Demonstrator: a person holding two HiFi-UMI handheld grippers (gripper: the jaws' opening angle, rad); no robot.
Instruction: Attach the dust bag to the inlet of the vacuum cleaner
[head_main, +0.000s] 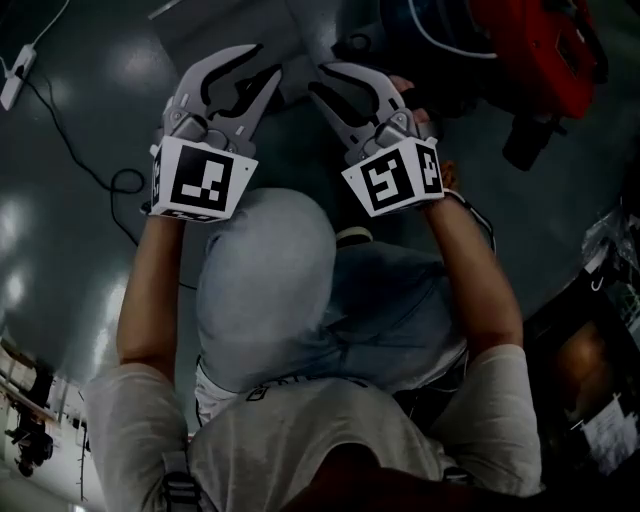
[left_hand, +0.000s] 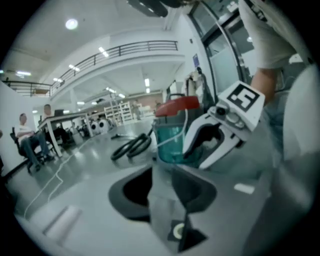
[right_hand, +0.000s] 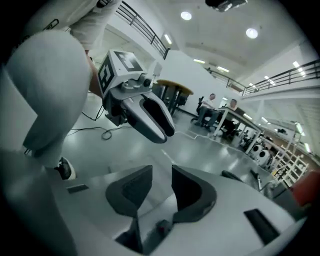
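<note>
dust bag, apparently the pale grey sheet on the floor beside the red vacuum cleaner, lies untouched. left hand-held gripper and right hand-held gripper hover near it, released and empty. picking up and attaching are both left to do.

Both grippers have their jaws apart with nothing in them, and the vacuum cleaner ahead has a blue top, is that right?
No: the top of the vacuum cleaner is red, not blue, as the head view shows. The left gripper and the right gripper do have their jaws apart with nothing in them.
</note>
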